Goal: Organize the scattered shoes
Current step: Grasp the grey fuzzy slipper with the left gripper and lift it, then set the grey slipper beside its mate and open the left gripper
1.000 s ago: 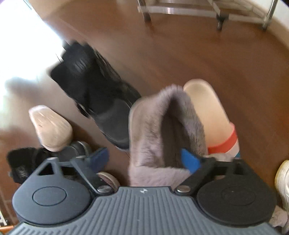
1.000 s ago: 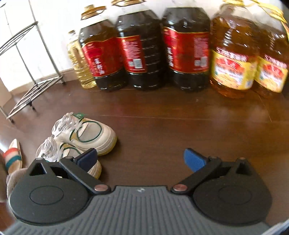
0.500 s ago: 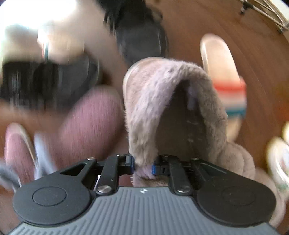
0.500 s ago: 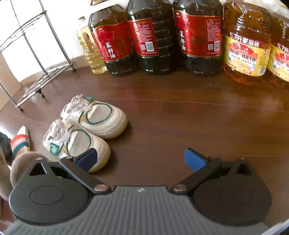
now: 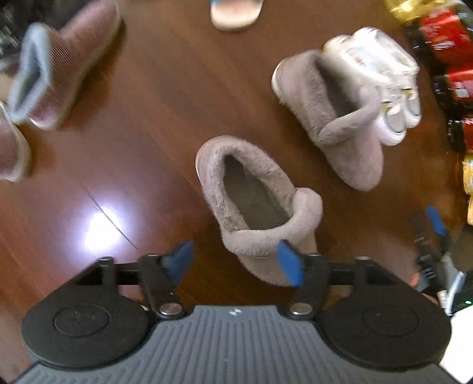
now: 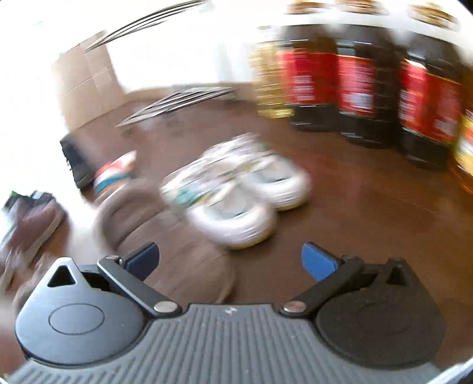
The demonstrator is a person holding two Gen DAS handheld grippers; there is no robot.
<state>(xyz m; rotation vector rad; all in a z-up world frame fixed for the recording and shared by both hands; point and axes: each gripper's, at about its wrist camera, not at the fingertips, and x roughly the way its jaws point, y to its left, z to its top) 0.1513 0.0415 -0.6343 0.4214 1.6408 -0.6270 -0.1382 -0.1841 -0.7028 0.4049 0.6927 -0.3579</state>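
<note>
In the left wrist view my left gripper (image 5: 235, 260) is open, its jaws apart just above a grey furry slipper (image 5: 254, 203) that lies on the wooden floor (image 5: 142, 141). Its mate, a second grey furry slipper (image 5: 334, 118), lies to the upper right, touching a pair of white sneakers (image 5: 387, 85). My right gripper (image 6: 230, 260) is open and empty; its blurred view shows the white sneakers (image 6: 245, 195) ahead and a grey slipper (image 6: 165, 236) under its left finger. The right gripper also shows at the right edge of the left wrist view (image 5: 431, 233).
Pink ribbed slippers (image 5: 62, 68) lie at the upper left, and a striped slide (image 5: 236, 11) at the top. Large oil bottles (image 6: 369, 94) line the wall on the right. A metal rack (image 6: 177, 100) and a cardboard box (image 6: 85, 85) stand at the back.
My left gripper held the grey slipper half a second ago; now it has opened and the slipper lies on the floor near its mate. The right gripper swung, blurring its view.
</note>
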